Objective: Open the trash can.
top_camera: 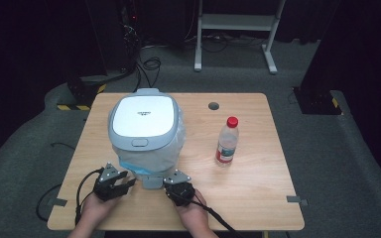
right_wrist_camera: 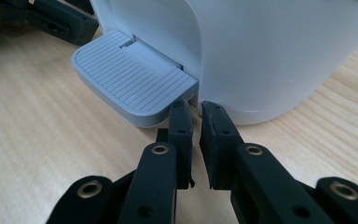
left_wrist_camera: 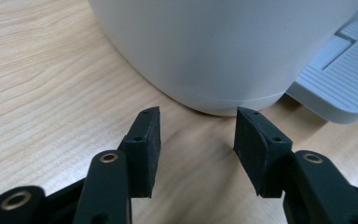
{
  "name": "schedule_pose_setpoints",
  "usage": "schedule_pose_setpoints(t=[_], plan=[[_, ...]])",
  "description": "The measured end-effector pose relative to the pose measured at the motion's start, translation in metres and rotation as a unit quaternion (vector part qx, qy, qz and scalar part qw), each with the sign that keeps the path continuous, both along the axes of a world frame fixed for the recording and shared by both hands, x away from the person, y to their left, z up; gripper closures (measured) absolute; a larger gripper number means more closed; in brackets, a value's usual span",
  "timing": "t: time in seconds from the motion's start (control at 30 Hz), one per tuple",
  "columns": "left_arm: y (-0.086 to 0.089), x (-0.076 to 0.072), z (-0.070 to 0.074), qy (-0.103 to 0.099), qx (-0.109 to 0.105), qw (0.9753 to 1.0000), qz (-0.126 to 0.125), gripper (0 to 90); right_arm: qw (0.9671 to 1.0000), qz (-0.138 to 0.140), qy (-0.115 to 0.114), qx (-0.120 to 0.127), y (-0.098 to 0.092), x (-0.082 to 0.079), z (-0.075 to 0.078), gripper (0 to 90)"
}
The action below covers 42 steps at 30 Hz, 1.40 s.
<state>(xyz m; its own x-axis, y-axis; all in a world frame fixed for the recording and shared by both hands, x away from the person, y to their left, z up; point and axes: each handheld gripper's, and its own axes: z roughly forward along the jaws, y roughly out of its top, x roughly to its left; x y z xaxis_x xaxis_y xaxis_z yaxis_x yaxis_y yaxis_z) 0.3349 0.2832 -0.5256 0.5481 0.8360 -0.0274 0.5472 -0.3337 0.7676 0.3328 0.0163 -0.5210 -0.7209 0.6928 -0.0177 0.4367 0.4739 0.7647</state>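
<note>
A white pedal bin (top_camera: pixel 144 129) with a grey lid and a clear liner bag stands on the left half of the wooden table (top_camera: pixel 258 188). Its grey ribbed pedal (top_camera: pixel 150 182) points toward the person. My left gripper (top_camera: pixel 129 182) rests just left of the pedal, open, with its jaws facing the bin's base (left_wrist_camera: pixel 223 46) and nothing between them (left_wrist_camera: pixel 198 135). My right gripper (top_camera: pixel 171 182) sits just right of the pedal. Its jaws are almost together (right_wrist_camera: pixel 196 109), tips at the pedal's (right_wrist_camera: pixel 130 79) near corner, holding nothing.
A clear water bottle (top_camera: pixel 227 141) with a red cap and red label stands upright right of the bin. A round cable hole (top_camera: pixel 213 105) sits near the table's far edge. Cables trail from both grippers over the front edge.
</note>
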Motion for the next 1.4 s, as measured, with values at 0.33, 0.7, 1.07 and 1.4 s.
schedule_pose_setpoints(t=[0.33, 0.7, 1.07, 1.4], plan=[[-0.001, 0.009, -0.001, 0.004, -0.004, 0.9996, 0.029, 51.0, 0.9999, -0.007, 0.008, 0.0, 0.006, 0.019, 0.002, 82.0], [-0.001, 0.005, -0.002, -0.002, 0.006, 0.9997, 0.023, 46.5, 1.0, -0.001, 0.005, -0.007, 0.011, 0.021, 0.003, 78.1], [-0.002, -0.002, -0.002, -0.007, 0.012, 0.9999, 0.0, 41.7, 0.9993, -0.012, -0.014, -0.031, -0.037, -0.002, 0.01, 72.3], [-0.004, -0.012, 0.001, -0.022, 0.005, 0.9996, -0.014, 41.5, 0.9939, -0.109, -0.015, -0.009, -0.118, -0.004, 0.004, 61.5]])
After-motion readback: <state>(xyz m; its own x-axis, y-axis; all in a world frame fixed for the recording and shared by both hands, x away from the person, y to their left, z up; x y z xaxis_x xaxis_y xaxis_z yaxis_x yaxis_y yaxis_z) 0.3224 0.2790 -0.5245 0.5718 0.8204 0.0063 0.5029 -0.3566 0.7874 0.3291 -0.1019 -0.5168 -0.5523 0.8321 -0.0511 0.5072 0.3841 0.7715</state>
